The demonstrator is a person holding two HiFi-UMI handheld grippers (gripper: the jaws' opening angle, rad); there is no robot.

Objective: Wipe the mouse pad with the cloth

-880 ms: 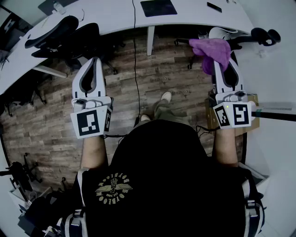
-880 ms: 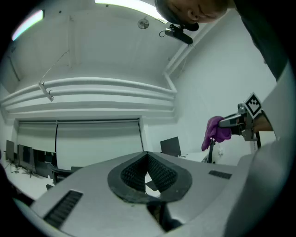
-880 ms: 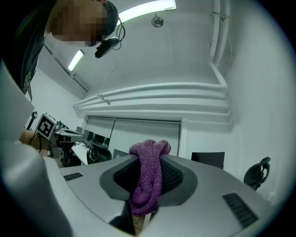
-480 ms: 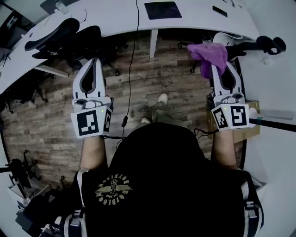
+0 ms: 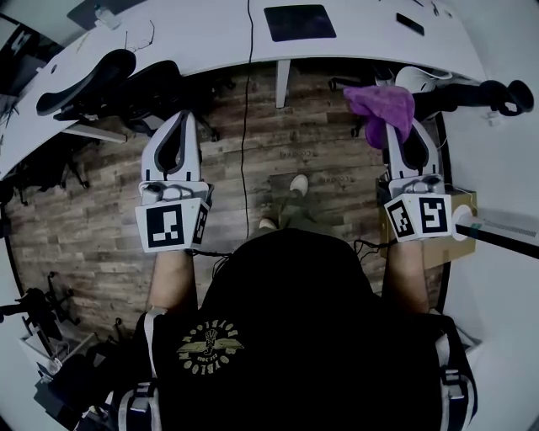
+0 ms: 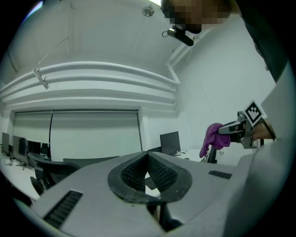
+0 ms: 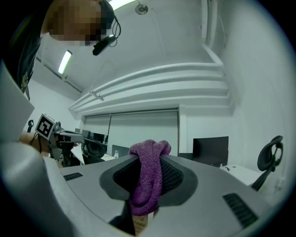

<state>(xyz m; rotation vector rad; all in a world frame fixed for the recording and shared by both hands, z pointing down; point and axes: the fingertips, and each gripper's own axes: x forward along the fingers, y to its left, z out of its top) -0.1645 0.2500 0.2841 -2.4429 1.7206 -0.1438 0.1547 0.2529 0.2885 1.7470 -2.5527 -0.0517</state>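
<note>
The dark mouse pad [image 5: 293, 21] lies on the curved white desk [image 5: 354, 38] at the top of the head view. Well short of the desk, over the wooden floor, my right gripper [image 5: 402, 128] is shut on a purple cloth [image 5: 383, 104]. In the right gripper view the cloth [image 7: 149, 178] is bunched between the jaws and hangs down from them. My left gripper [image 5: 178, 118] is held up at the left with its tips together and nothing in them. In the left gripper view its jaws meet at the tips of the left gripper [image 6: 148, 154], and the cloth [image 6: 212, 137] shows off to the right.
Black office chairs [image 5: 101, 76] stand at the left by the desk, and another chair [image 5: 472, 88] at the right. A black cable [image 5: 246, 126] hangs from the desk to the floor. A cardboard box [image 5: 450, 240] sits by my right arm. The person's shoe [image 5: 296, 183] is on the floor.
The desk and mouse pad have come a little lower and closer in the head view. Both grippers stay raised in front, the right still gripping the cloth.
</note>
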